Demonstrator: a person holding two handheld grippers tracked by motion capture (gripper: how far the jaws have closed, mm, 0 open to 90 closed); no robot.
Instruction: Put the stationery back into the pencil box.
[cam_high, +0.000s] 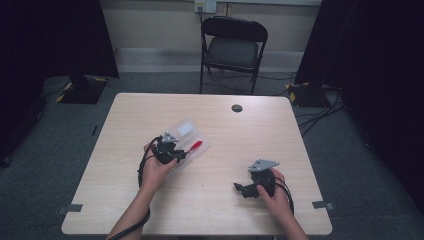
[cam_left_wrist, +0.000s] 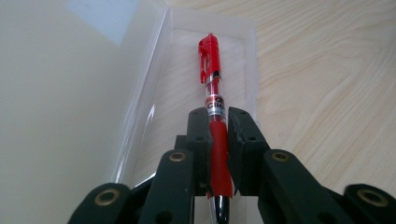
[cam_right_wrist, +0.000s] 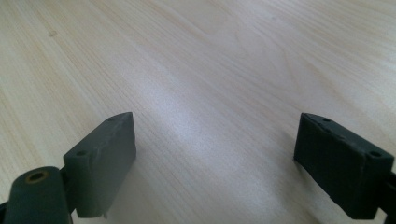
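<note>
Left hand-held gripper: closed on the red pen.
Red pen: held over the open clear case on the bench.
Right hand-held gripper: jaws held wide, nothing between them.

left claw: jaws clamped, angled toward upper right | right claw: jaws wide apart, pointing left

Red pen clamped lengthwise above open clear case.
</note>
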